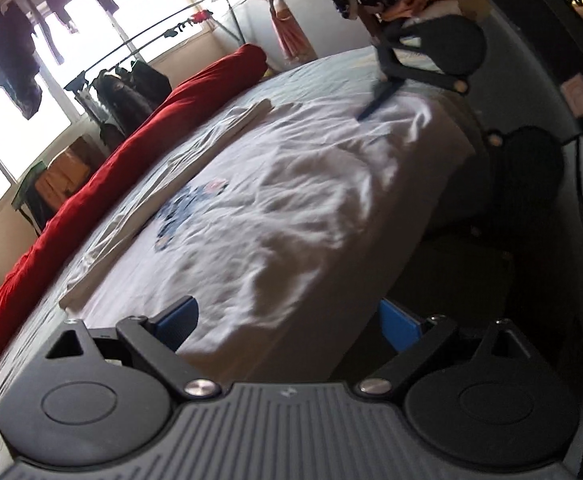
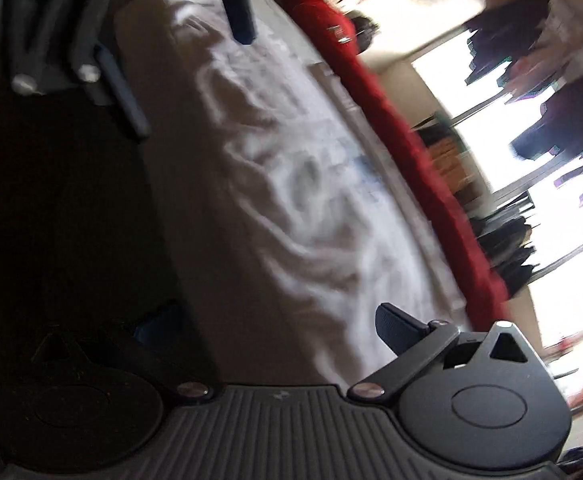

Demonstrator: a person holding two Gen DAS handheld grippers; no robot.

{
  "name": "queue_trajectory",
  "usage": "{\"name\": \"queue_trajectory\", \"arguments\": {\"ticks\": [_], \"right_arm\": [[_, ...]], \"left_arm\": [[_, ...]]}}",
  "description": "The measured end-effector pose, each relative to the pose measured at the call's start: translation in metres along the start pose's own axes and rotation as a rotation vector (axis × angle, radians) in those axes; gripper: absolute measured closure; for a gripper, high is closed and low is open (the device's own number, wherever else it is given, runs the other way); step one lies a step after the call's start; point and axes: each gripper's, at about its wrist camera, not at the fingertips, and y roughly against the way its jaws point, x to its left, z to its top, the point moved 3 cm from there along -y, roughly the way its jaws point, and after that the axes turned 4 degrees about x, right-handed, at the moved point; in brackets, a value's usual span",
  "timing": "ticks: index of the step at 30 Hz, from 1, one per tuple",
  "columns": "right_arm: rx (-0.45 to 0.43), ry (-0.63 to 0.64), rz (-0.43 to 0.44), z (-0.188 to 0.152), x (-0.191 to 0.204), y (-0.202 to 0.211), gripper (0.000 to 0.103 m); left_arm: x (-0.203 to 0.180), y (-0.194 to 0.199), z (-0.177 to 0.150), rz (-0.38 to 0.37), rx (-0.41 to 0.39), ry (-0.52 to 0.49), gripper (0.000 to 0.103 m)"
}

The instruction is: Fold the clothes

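Observation:
A white T-shirt [image 1: 291, 200] with a blue print [image 1: 187, 208] lies wrinkled and spread on the bed, its near edge draped over the mattress side. My left gripper [image 1: 287, 328] is open, one blue pad [image 1: 175, 326] over the shirt's edge and the other [image 1: 399, 330] off the side of the bed. In the right wrist view, which is blurred, the same shirt [image 2: 291, 168] runs up the frame. My right gripper [image 2: 277, 326] is open astride its near edge. The right gripper [image 1: 431, 56] also shows at the shirt's far end, one finger [image 1: 379, 100] down on the cloth.
A long red rolled blanket [image 1: 131, 152] lies along the far side of the bed. A folded pale cloth [image 1: 163, 188] rests between it and the shirt. Beyond stand a clothes rack [image 1: 131, 80] and bright windows with hanging garments. The floor beside the bed [image 1: 451, 272] is dark.

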Motion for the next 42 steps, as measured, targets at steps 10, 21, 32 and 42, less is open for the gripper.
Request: {"name": "queue_trajectory", "arguments": {"ticks": [10,21,32,42], "right_arm": [[-0.09,-0.049,-0.051,0.014,-0.027,0.033,0.0],[-0.12,-0.158,-0.009,0.017,-0.042,0.049,0.0],[-0.128,-0.085,-0.105,0.042,-0.012,0.021,0.0],[-0.135,-0.126,-0.254,0.043,-0.027,0.026,0.0]], "left_arm": [[-0.01,-0.006,0.012,-0.074,-0.004,-0.02,0.007],[-0.003,-0.006,0.029,0.089,-0.111,-0.017,0.007],[0.012,0.007,0.038,0.06,-0.129,0.036,0.007],[-0.01,-0.01,0.027,0.107,-0.111,-0.076,0.007]]}}
